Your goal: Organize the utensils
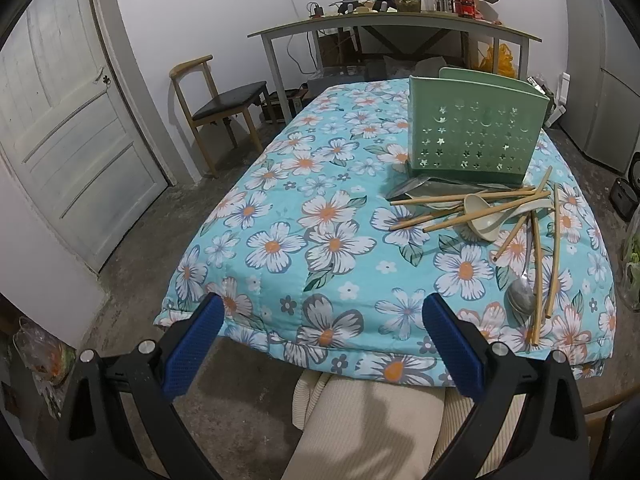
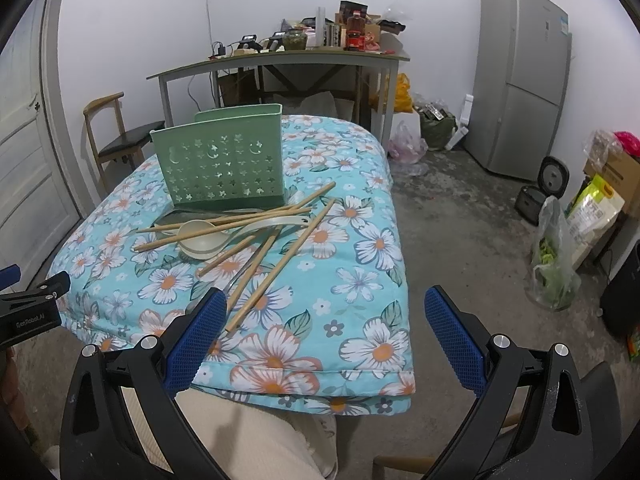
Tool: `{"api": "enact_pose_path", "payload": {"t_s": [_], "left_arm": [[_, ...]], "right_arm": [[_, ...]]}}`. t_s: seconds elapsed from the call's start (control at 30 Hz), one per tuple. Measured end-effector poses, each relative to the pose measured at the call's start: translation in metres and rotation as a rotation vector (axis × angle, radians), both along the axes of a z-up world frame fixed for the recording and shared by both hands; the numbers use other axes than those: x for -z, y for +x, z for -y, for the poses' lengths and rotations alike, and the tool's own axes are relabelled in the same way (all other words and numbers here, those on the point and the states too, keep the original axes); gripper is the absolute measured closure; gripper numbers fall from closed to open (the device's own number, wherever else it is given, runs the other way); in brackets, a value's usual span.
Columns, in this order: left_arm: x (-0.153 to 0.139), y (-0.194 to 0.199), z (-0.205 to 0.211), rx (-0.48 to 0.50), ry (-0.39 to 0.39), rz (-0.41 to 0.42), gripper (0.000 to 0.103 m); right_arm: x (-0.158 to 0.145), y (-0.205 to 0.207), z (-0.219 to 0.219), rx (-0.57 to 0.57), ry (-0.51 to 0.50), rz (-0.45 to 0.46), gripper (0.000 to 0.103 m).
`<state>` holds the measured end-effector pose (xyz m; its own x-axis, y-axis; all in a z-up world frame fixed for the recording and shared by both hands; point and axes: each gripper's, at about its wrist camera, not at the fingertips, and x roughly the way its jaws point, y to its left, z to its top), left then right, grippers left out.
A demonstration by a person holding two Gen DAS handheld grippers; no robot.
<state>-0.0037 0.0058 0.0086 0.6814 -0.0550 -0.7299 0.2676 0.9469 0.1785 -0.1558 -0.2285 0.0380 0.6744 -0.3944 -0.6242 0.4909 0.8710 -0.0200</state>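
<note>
Both grippers [image 1: 322, 312] [image 2: 322, 306] open, utensils [image 1: 480, 208] scattered.

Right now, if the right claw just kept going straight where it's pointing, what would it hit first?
Probably the floral quilt. The open right claw points down at bare cloth, just right of the nearest chopsticks; nothing shows between. Depth is hard to judge.

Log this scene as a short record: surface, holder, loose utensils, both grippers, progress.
surface: floral quilt covering the work surface
holder: green perforated utensil holder, upright, behind the pile; contents cannot be seen
loose utensils: bamboo chopsticks scattered and crossing; cream ladle under several; metal spoon near the front edge
left gripper: open, empty, at the quilt's near edge
right gripper: open, empty, just short of the chopsticks
progress: nothing gripped; pile unsorted
</note>
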Motion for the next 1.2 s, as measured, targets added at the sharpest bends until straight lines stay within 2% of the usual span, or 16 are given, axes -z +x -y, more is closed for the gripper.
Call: {"api": "enact_pose_path", "payload": {"t_s": [1.2], "left_arm": [[0.004,0.003,-0.004,-0.016,0.003,-0.012,0.006]], "right_arm": [[-0.002,0.006,-0.011,-0.004,-0.003,0.000,0.008]]}}
